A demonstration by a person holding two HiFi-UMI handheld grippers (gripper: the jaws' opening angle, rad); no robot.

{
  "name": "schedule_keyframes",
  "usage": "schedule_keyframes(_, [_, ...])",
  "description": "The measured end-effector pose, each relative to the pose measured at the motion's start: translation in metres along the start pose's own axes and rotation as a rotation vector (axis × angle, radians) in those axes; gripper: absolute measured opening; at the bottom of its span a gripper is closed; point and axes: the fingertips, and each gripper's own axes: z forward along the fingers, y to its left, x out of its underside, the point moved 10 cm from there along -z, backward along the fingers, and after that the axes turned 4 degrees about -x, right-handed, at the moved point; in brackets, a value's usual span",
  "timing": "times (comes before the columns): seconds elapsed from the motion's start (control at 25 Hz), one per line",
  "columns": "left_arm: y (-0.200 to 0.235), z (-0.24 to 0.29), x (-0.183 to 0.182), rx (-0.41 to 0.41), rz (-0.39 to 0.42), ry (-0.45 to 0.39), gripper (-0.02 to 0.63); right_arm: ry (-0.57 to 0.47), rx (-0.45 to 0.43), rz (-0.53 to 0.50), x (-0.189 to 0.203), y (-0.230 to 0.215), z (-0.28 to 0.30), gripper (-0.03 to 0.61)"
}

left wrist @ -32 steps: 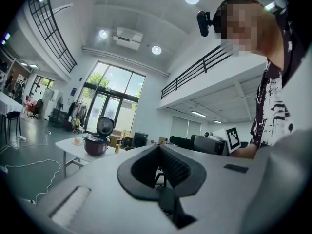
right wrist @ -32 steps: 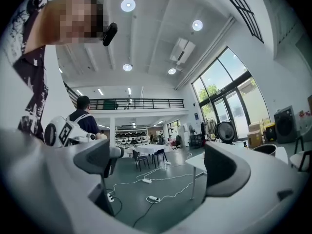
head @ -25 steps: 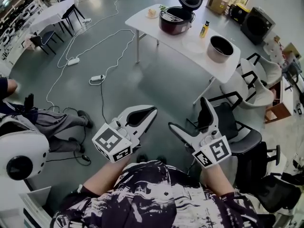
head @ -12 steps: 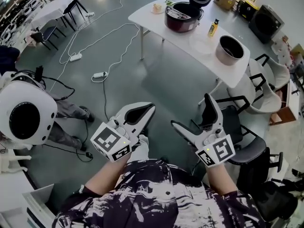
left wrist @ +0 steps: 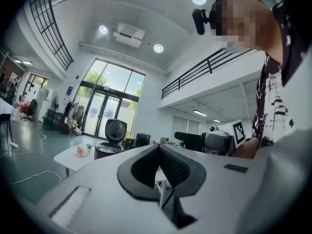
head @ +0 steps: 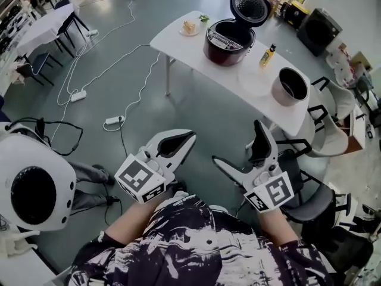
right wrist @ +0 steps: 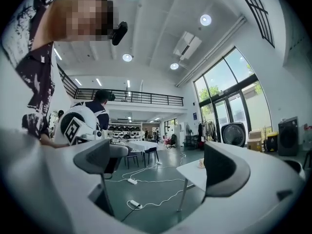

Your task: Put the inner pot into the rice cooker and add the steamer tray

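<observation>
The dark red rice cooker [head: 228, 39] stands on the white table [head: 178, 43] with its lid [head: 250, 6] up. The metal inner pot [head: 290, 87] sits near the table's right end, and a pale round tray [head: 256, 79] lies between pot and cooker. Both grippers hang over the floor, well short of the table. My left gripper [head: 191, 138] is shut and holds nothing; its view shows the tips [left wrist: 158, 147] meeting, with the cooker [left wrist: 107, 149] far off. My right gripper [head: 239, 145] is open and empty, with the table [right wrist: 195, 173] between its fingers [right wrist: 225, 170].
A yellow bottle [head: 268, 54] and a plate of food [head: 189, 27] are on the table. Black office chairs [head: 300, 162] stand under my right gripper, white chairs [head: 330, 119] past the table's right end. Cables and power strips [head: 113, 120] cross the floor. A white round device [head: 30, 183] is at my left.
The table has shifted in the head view as the person moved. Both grippers keep their pose, left shut and right open. The white round device shows larger at lower left.
</observation>
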Motion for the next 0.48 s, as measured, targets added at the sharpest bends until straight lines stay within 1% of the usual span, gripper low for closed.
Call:
schedule_keyframes(0.16, [0.058,0.018,-0.015,0.012,-0.012,0.008,0.005,0.016,0.028,0.013,0.003,-0.018,0.047,0.554])
schedule_keyframes(0.48, [0.135,0.065,-0.021,0.026,-0.022,0.017,0.005,0.033,0.058,0.024,0.018,-0.068,0.108,0.553])
